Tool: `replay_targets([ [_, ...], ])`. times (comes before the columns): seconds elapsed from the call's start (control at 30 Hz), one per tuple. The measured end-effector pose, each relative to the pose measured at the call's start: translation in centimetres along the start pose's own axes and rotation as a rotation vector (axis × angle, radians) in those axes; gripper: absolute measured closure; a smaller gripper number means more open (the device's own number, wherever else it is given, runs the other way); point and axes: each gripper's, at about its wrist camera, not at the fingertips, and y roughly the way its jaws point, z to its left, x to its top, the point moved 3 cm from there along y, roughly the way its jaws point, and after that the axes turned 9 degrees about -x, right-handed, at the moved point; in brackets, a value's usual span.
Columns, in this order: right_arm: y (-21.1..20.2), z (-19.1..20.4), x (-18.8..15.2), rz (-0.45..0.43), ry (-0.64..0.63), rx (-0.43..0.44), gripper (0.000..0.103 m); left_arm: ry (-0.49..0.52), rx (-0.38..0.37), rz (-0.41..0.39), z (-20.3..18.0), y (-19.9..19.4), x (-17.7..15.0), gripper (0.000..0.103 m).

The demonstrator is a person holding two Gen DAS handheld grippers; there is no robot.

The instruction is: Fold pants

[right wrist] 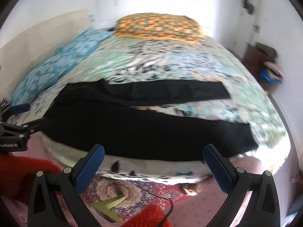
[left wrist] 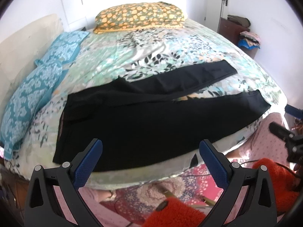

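Observation:
Black pants [left wrist: 144, 121] lie flat on the bed with the waist at the left and both legs spread apart toward the right. The near leg runs along the bed's front edge, and the far leg [left wrist: 189, 75] lies behind it. My left gripper [left wrist: 150, 147] hovers open over the near edge by the waist and thigh, holding nothing. In the right wrist view the pants [right wrist: 151, 132] fill the middle, blurred. My right gripper [right wrist: 153, 154] is open just in front of the near leg, empty. The left gripper [right wrist: 17, 109] shows at that view's left edge.
The bed carries a floral cover [left wrist: 151, 47], an orange patterned pillow [left wrist: 140, 17] at the back and blue pillows [left wrist: 37, 87] along the left by the headboard. A patterned rug [left wrist: 189, 181] and red fluffy fabric [left wrist: 174, 213] lie below. A dark cabinet with stacked clothes [left wrist: 246, 36] stands at the right.

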Motion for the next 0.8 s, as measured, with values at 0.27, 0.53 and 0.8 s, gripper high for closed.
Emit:
replay_targets([
  [0.27, 0.2, -4.0, 0.3, -0.003, 0.124, -0.076, 0.000, -0.014, -0.059, -0.017, -0.9, 0.4, 1.5, 0.001],
  [0.53, 0.8, -6.0, -0.2, 0.036, 0.187, -0.111, 0.000, 0.044, -0.093, 0.004, -2.8, 1.2, 1.5, 0.001],
  [0.8, -2.4, -1.7, 3.8, -0.291, 0.000, 0.006, 0.000, -0.031, -0.043, -0.086, -0.4, 1.8, 4.3, 0.001],
])
